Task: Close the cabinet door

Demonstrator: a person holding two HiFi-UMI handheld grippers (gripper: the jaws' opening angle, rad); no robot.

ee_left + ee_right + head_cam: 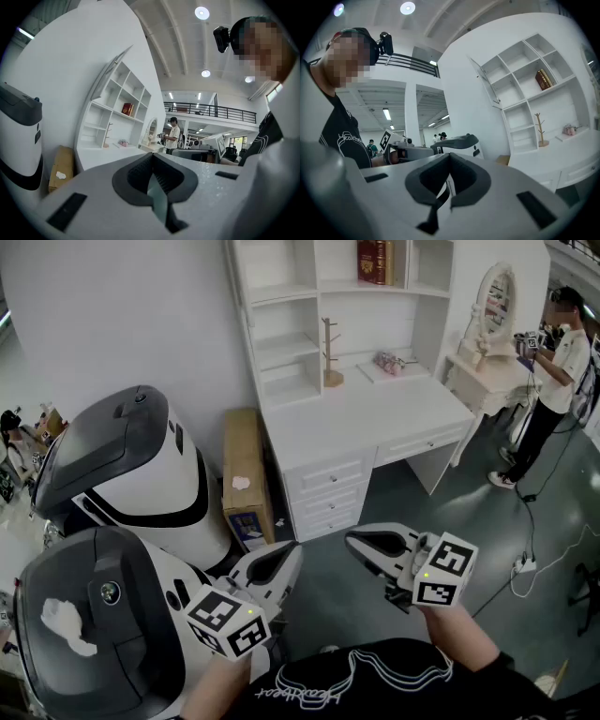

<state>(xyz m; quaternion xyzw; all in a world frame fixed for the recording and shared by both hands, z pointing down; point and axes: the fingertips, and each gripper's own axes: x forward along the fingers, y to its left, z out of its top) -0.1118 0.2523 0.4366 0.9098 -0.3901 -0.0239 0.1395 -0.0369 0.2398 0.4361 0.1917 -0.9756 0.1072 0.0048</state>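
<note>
White desk (pixel 375 413) and its hutch (pixel 281 343) stand well ahead of both grippers in the head view. The left gripper (pixel 284 559) and right gripper (pixel 361 542) are held level, fingers clenched on nothing. In the left gripper view the cabinet door (pixel 111 70) hangs ajar at the hutch's upper left corner, above the cardboard box (pixel 61 168). The right gripper view shows the same door (pixel 484 82) swung outward. Risk: a hard push with clenched fingers could slam the thin panel or slip off its edge. Count: two grippers, one door, one box, two grey-and-white machines (pixel 141 465).
</note>
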